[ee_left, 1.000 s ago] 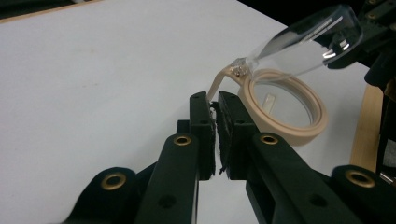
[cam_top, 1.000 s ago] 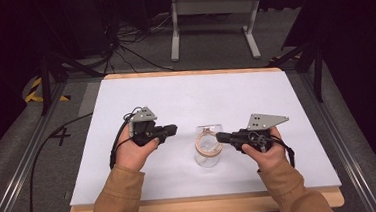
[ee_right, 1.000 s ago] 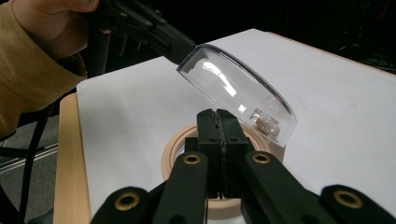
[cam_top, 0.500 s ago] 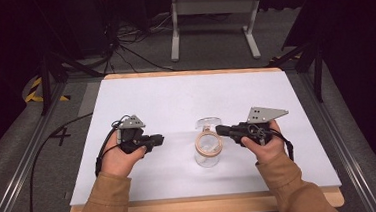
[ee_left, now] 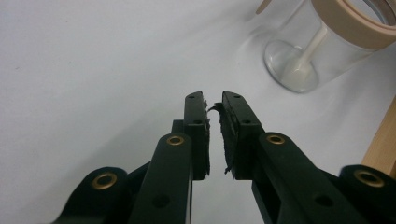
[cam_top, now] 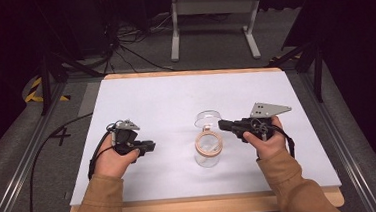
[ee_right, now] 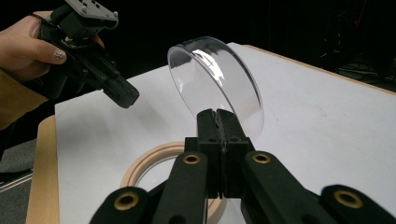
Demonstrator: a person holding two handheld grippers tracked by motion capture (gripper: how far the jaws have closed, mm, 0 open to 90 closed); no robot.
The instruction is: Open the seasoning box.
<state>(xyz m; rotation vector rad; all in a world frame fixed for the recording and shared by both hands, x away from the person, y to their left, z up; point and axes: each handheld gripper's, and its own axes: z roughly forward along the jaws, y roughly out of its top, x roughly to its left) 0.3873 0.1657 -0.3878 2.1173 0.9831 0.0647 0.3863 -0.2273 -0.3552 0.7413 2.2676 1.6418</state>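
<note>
Dark floor, cables and a grey stand are being shown behind the white-topped bench (cam_top: 175, 102), whose far surroundings are being lost in shadow. At the bench's middle a clear glass jar (cam_top: 209, 152) is standing, with a clear lid (cam_top: 208, 117) being held tilted at its far side and a tan ring (cam_top: 209, 143) lying around its mouth. Whether the ring is touching the lid cannot be told. In the left tool view the jar is being cut off by the top edge, and a pale stick inside it is hard to make out.

The right tool (cam_top: 223, 125) is being kept clenched, its jaws pressed together on the lid's rim in the right tool view (ee_right: 219, 114); the rim's held part is being hidden by the jaws. The left tool (cam_top: 151, 146) is being held released, nothing between its jaws, which have just been opening to a narrow gap (ee_left: 213, 100).

Compared with a second ago, the left tool is being seen drawn away from the jar toward the bench's left and lower, while the right tool is being kept where it was.
</note>
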